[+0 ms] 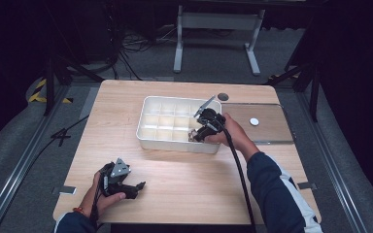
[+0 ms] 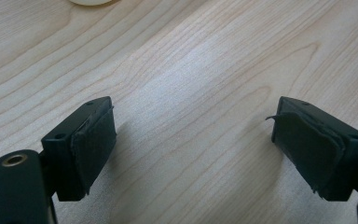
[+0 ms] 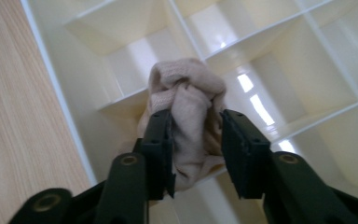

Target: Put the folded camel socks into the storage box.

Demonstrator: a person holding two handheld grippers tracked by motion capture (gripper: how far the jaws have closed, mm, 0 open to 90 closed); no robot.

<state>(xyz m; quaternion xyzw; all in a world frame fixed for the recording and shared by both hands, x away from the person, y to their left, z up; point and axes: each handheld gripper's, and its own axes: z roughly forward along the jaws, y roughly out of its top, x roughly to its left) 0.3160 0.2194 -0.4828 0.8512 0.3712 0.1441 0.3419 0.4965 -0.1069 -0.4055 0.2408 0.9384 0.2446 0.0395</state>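
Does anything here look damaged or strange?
Yes. On the left hand-held gripper, the pad of one jaw has a torn, peeling edge. The other pad also looks frayed.

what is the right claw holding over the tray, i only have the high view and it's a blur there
Observer: A bunched beige cloth sits between the jaws of the right claw. I cannot tell whether both pads press it.
Operator: which part of the tray is it over
Observer: A compartment beside the outer wall of the white tray. The compartments around it look empty.
Operator: and the left claw, anything in it
Observer: The left claw is open, with only the wooden table between its jaws.
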